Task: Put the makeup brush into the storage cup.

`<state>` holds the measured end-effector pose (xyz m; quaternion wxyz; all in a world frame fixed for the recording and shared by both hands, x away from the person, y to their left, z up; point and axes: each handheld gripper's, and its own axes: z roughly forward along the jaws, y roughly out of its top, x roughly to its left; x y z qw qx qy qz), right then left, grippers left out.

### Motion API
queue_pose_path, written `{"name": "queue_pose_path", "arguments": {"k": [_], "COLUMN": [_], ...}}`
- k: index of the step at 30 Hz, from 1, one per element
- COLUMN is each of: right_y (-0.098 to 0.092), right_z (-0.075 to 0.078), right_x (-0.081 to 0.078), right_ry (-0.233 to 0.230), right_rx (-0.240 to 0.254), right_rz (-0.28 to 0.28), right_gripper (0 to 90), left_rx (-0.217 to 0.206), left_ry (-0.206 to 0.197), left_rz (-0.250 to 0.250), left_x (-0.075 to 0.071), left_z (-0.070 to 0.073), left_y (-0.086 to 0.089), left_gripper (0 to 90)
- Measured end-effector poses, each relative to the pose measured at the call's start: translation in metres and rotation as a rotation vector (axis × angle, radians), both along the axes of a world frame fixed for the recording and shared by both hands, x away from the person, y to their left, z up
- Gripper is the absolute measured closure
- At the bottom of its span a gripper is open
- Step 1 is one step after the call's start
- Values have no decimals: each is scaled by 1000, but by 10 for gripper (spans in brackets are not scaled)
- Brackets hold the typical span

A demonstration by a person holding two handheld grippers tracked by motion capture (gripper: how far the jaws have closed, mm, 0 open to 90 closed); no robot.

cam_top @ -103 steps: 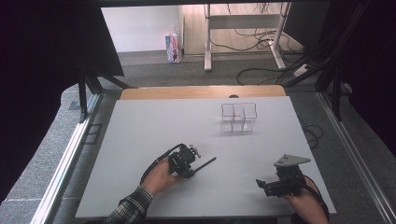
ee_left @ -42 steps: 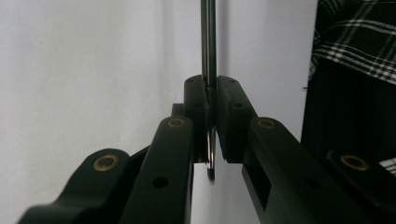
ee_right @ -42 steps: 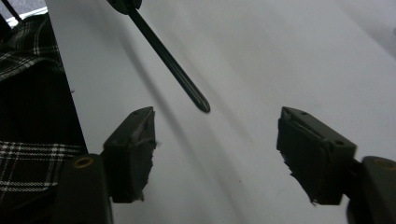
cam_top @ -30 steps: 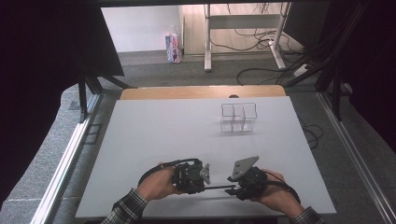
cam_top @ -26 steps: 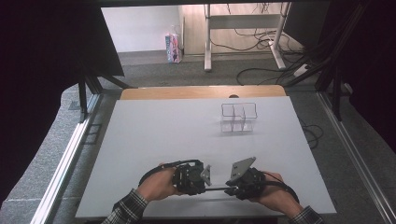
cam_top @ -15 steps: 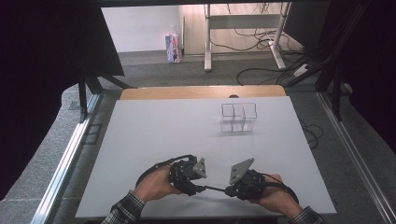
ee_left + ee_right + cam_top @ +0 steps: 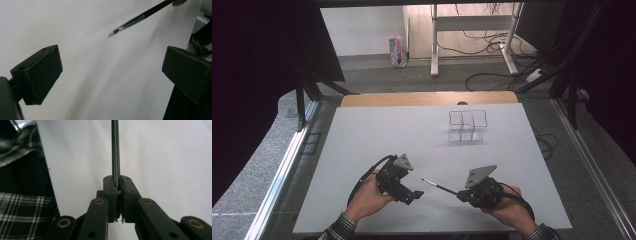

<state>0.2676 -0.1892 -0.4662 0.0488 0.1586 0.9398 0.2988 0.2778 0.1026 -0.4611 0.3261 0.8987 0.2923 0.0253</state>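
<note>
Since the frame a second earlier, the left gripper is pulling away from the slim black paintbrush that both grippers were meeting over, and its jaws have just been opening, with nothing between them now. The brush is staying with the right gripper.

The white table is stretching across the high view, with a strip of bare wood showing along its far edge. A small clear divided organizer is standing toward the far right of the white surface, well apart from both hands. At the near edge, the person's left hand is gripping the left gripper, and the right hand is wrapping around the right one, a plaid cuff showing at the left wrist.

In the left gripper view, the two black jaws are standing wide apart, released and empty, above bare white tabletop, while the paintbrush is slanting in from the upper right, its pale tip hanging clear of both jaws.

In the right gripper view, the right gripper is clenching the paintbrush by its handle end, the pads pressing tight on it, and the thin handle is running straight out ahead. In the high view the brush is pointing from the right gripper toward the left one, its tip ending just short of it, above the table.
</note>
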Motion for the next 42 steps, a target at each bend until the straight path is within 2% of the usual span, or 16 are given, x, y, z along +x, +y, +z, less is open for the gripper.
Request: {"name": "queue_pose_path", "arguments": {"k": [4,6,12,15,19,25,28,30,35,37,42], "right_y": [-1,-2,-2,-2,1,4,5,7,11,12,14], "right_z": [3,4,7,8,9,9,9,9,7,7,6], "right_x": [0,-1,-4,-6,-10,-14,-15,-16,-18,-19,-21], "right_ry": [-23,-36,-82,-109,-153,-182,-192,-193,-205,-208,-214], "right_rx": [37,57,113,141,169,213,223,232,241,239,250], "right_rz": [-44,-63,-116,-134,-160,-174,-172,-169,-152,-149,-131], "right_gripper": [835,835,835,835,834,834,834,833,833,833,833], "left_rx": [-53,-111,-244,-286,-336,-428,-464,-482,-572,-598,-643], "left_ry": [-4,21,70,80,120,166,176,187,231,242,265], "left_rz": [49,51,83,86,100,95,92,86,96,99,105], "left_x": [0,1,4,5,6,10,12,13,16,18,20], "left_z": [0,-1,-3,-2,1,4,4,4,2,1,-2], "left_y": [6,9,15,14,12,9,7,7,11,13,16], "left_gripper": [27,29,38,42,53,52,117,196,452,523,644]}}
